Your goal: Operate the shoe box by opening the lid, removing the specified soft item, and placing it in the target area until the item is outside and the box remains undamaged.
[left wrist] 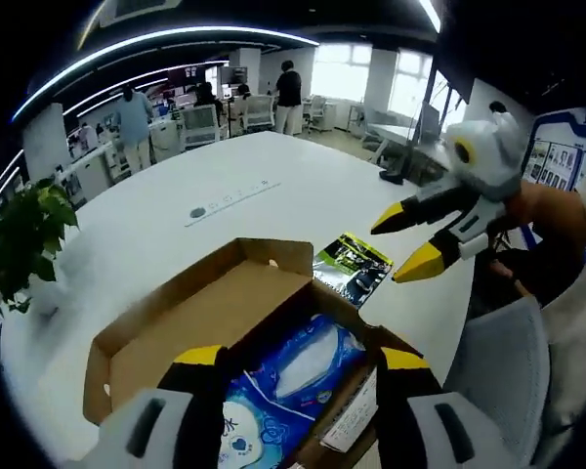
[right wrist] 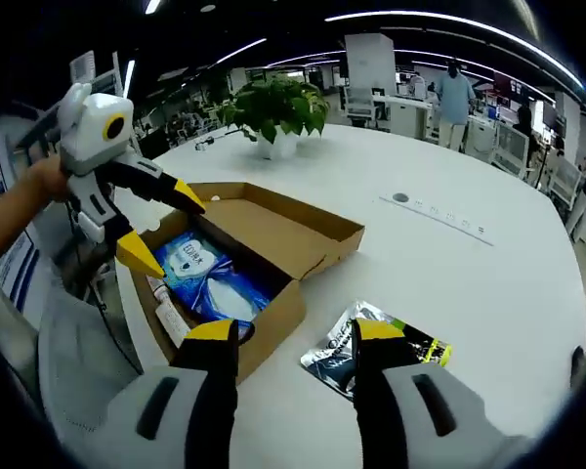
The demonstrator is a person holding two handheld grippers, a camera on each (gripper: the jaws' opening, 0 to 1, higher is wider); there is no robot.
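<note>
A brown cardboard shoe box (left wrist: 190, 327) lies open on the white table, its lid folded back flat. Inside it rests a soft blue plastic pack (left wrist: 298, 376) beside a white paper slip (left wrist: 354, 415). My left gripper (left wrist: 303, 363) is open, its yellow-tipped jaws straddling the blue pack from above. In the right gripper view the same left gripper (right wrist: 162, 227) hangs over the box (right wrist: 273, 318) and the blue pack (right wrist: 210, 276). My right gripper (right wrist: 295, 334) is open above the table, between the box's corner and a black and green packet (right wrist: 383, 352). This open right gripper (left wrist: 410, 239) sits above the packet (left wrist: 354, 266).
A potted plant (right wrist: 273, 107) stands beyond the box, at the table's far side (left wrist: 24, 234). A socket strip (right wrist: 439, 217) is set in the tabletop. A grey chair (left wrist: 498, 362) is beside the table's edge. Several people stand among desks far behind.
</note>
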